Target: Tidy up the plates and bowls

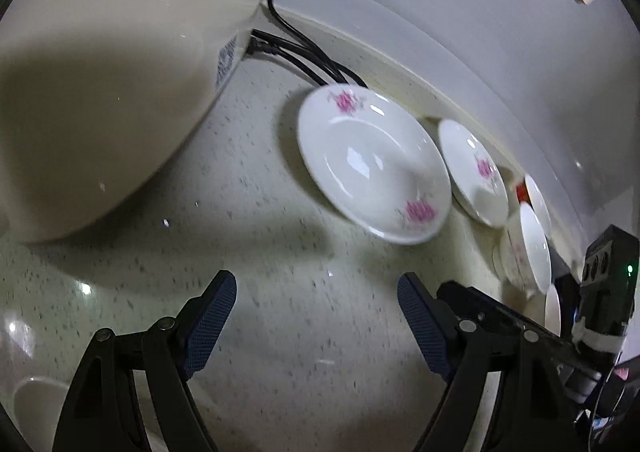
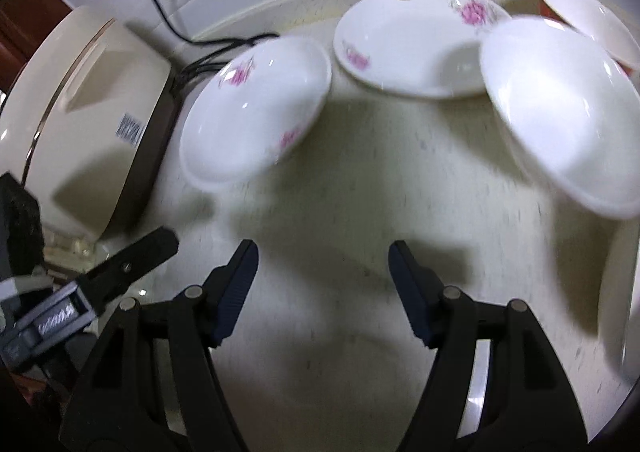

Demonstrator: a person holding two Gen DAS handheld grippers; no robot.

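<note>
A white plate with pink flowers (image 1: 372, 163) lies on the speckled counter ahead of my left gripper (image 1: 316, 300), which is open and empty. A second flowered plate (image 1: 474, 171) lies to its right, then a white bowl (image 1: 534, 248) and another behind it. In the right wrist view the same near plate (image 2: 256, 111) is at left, the second plate (image 2: 416, 39) behind, a white bowl (image 2: 560, 119) at right and another bowl (image 2: 588, 19) far right. My right gripper (image 2: 324, 264) is open and empty, short of the dishes.
A cream rice cooker (image 1: 100, 91) stands at left, also seen in the right wrist view (image 2: 84, 119), with black cords (image 1: 304, 59) behind it. A wall runs along the counter's back. Another white dish edge (image 2: 620, 300) is at far right. The other gripper (image 1: 600, 304) shows at right.
</note>
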